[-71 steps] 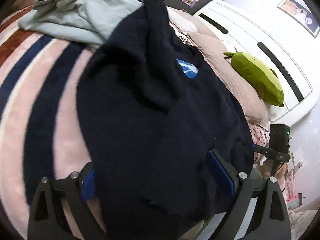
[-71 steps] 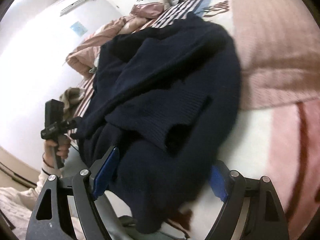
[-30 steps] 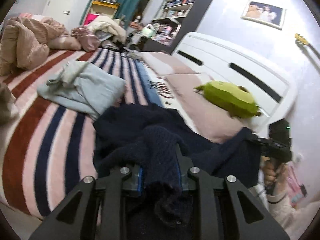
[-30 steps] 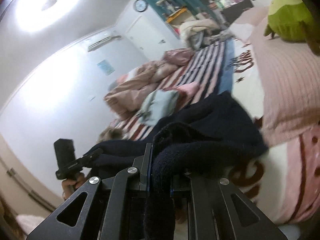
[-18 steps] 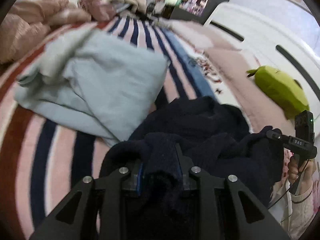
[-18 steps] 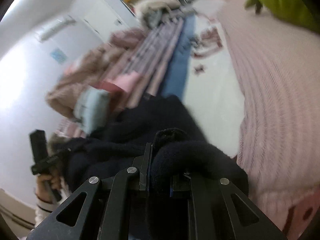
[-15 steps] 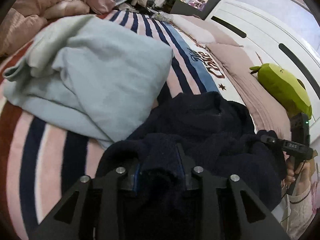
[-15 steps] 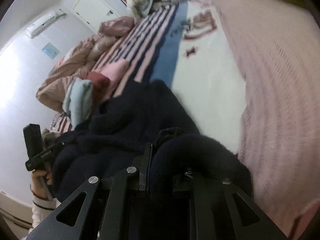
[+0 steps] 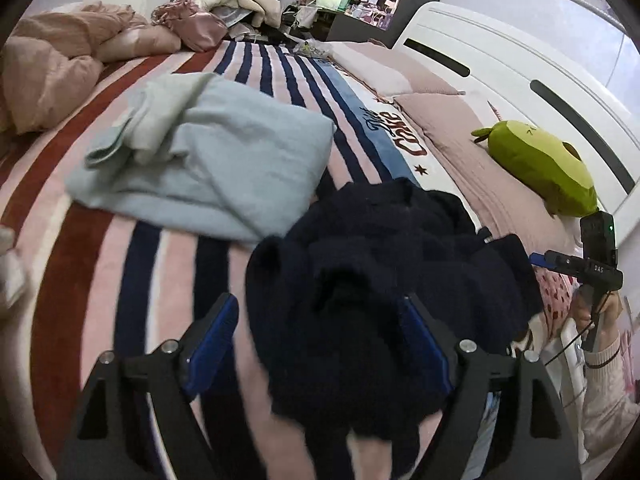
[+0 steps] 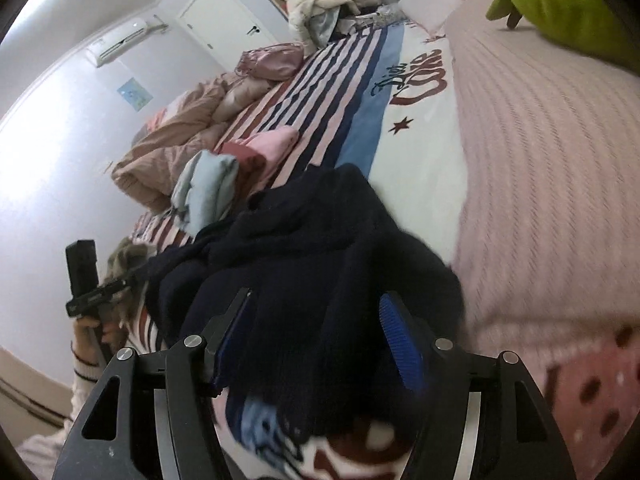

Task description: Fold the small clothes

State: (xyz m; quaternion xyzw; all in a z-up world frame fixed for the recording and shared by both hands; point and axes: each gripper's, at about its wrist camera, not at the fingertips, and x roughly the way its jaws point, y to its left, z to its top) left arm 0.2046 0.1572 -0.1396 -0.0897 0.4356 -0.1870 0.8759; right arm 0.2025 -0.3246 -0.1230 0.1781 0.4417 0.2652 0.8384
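Observation:
A dark navy knitted sweater [image 9: 380, 272] lies bunched in a heap on the striped bedspread [image 9: 132, 264]. It also shows in the right wrist view [image 10: 304, 264]. My left gripper [image 9: 320, 344] is open, its blue-padded fingers [image 9: 210, 338] on either side of the sweater's near edge. My right gripper [image 10: 320, 340] is open too, its fingers [image 10: 400, 340] straddling the other end of the heap. Each gripper shows from the other's camera, the right one [image 9: 576, 264] and the left one [image 10: 92, 292].
A folded pale blue garment [image 9: 208, 160] lies just beyond the sweater. A green plush toy [image 9: 536, 168] sits on a pink pillow [image 10: 540, 160] by the white headboard [image 9: 520, 64]. A beige quilt [image 10: 180, 140] and pink clothes [image 10: 264, 148] lie farther off.
Both grippers were shut on the sweater and carried it forward over the bed. Now both are open and the sweater rests in a heap between their fingers.

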